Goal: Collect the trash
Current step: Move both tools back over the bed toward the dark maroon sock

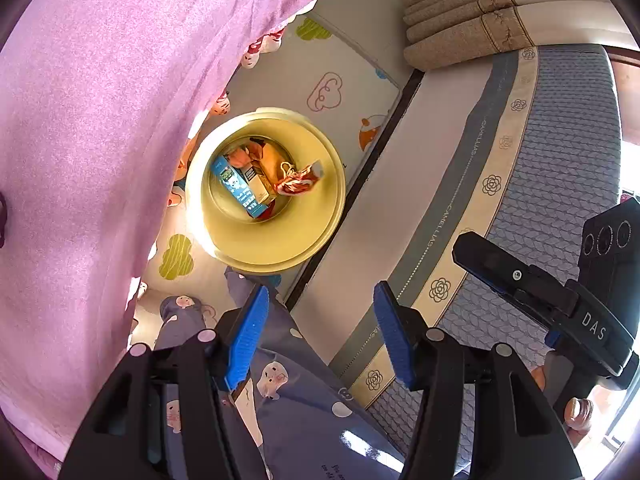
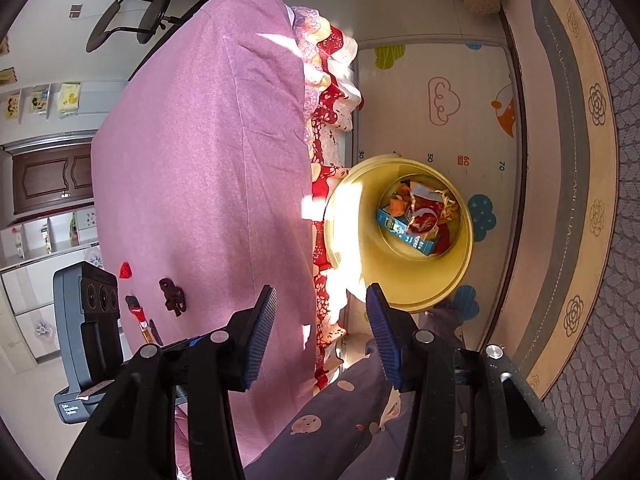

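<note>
- The left gripper (image 1: 320, 332) is held above the floor mat (image 1: 344, 92) with its jaws apart; nothing is seen between them.
- The right gripper (image 2: 320, 336) is likewise held with jaws apart and empty, near the bed (image 2: 200, 140) edge.
- A yellow bin (image 1: 320, 236) stands on the mat beside the bed; a blue carton (image 1: 236, 186) and red wrappers (image 1: 298, 182) lie inside.
- More scraps (image 2: 172, 296) are seen on the bed.

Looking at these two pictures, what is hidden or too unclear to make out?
- Lower trash in the yellow bin: both views, covered by the blue carton and red wrapper.
- Small items on the pink bedspread: right view, too small to identify.
- Carton print: too small to read.
</note>
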A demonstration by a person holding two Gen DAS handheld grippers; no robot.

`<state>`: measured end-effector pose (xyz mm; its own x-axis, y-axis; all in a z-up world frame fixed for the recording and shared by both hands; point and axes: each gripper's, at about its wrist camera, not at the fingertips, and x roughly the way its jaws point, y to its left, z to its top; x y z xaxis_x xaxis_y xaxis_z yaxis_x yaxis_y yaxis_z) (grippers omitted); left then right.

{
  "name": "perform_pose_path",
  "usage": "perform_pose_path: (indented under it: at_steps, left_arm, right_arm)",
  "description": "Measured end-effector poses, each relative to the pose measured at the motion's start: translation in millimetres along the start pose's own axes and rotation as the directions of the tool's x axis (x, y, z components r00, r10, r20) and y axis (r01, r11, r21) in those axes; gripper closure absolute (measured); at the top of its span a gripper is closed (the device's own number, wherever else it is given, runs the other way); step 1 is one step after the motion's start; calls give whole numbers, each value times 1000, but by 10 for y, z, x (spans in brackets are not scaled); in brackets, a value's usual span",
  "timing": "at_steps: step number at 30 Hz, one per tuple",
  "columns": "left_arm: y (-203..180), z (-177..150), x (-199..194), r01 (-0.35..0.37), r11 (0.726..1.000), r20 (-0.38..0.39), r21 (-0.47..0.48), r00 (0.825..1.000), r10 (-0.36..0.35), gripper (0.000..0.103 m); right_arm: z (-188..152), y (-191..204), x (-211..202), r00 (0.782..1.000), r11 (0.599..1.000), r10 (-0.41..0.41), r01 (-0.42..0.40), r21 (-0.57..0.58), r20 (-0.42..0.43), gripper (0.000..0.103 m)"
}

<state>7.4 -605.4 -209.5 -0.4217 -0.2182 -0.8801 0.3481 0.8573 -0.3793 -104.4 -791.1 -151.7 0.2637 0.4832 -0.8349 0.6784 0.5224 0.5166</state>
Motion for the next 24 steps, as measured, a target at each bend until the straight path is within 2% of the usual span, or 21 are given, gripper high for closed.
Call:
perform_pose_path:
  at_steps: [14, 24]
  left_arm:
    - [83, -139, -176, 38, 999, 60, -28, 998, -36, 48]
    - [539, -352, -567, 88, 989, 168, -122, 984, -66, 47]
  right_arm:
    - [-42, 233, -1, 1000, 998, -8, 7, -62, -16, 56]
    - [-125, 925, 195, 998, 978, -23, 9, -207, -63, 56]
